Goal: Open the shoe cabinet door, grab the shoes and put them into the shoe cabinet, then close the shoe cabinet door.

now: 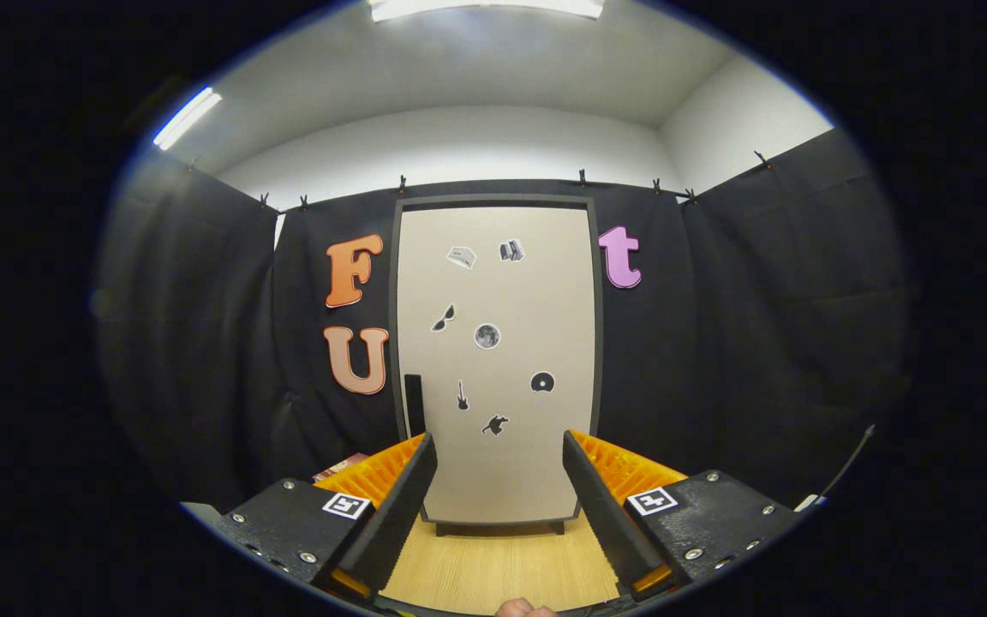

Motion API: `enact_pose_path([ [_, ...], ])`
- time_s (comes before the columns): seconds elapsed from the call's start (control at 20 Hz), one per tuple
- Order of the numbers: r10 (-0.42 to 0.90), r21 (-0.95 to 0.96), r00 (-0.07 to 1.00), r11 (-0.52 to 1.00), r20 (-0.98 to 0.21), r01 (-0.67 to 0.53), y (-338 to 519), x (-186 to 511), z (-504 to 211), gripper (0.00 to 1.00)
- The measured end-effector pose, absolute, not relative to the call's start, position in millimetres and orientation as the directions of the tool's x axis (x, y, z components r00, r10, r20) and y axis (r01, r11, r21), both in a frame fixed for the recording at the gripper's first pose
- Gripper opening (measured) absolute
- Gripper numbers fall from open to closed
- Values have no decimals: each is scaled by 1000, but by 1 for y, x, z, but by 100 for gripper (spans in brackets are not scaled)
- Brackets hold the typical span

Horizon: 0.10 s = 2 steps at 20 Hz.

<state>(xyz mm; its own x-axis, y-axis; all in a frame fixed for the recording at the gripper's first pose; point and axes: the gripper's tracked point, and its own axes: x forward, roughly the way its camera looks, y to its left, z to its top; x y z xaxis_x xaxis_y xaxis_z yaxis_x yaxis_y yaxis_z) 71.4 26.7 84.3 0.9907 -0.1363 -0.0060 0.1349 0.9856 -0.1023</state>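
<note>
Jaws of the gripper (500, 450) spread wide, holding nothing, both fingers (395, 506) reaching forward over a pale wood-grain floor (498, 570). Straight ahead, beyond the fingers and framed in the gap between them: the shoe cabinet (495, 360), upright against the booth's black cloth wall (742, 343), well apart from the fingertips. Cabinet door (511, 291) closed, a tall pale panel inside a dark frame, standing on short dark feet just visible under its lower edge. On the door's lower left edge, a dark vertical handle (414, 403) (slim, bar-shaped, close beside the frame). Scattered over the door, several small dark stickers (487, 336) — one round near the middle, others shaped like sunglasses, a guitar, a disc; the finest details too small to tell. Behind the fingers on either side, ribbed orange parts of the gripper body (626, 467) and black plates carrying square black-and-white markers (655, 500). Peeking out past the left orange part, a bit of something reddish-brown (341, 467) low by the wall, too little showing to say what. At the very bottom between the fingers, a small part of a hand (524, 609). Above the cloth, white walls, with bright ceiling lights (187, 117) overhead.
</note>
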Motion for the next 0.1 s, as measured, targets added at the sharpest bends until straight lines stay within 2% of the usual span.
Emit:
enact_pose_path([
  [0.1,-142,-116,990,983,-2,140,22,72,86,94],
])
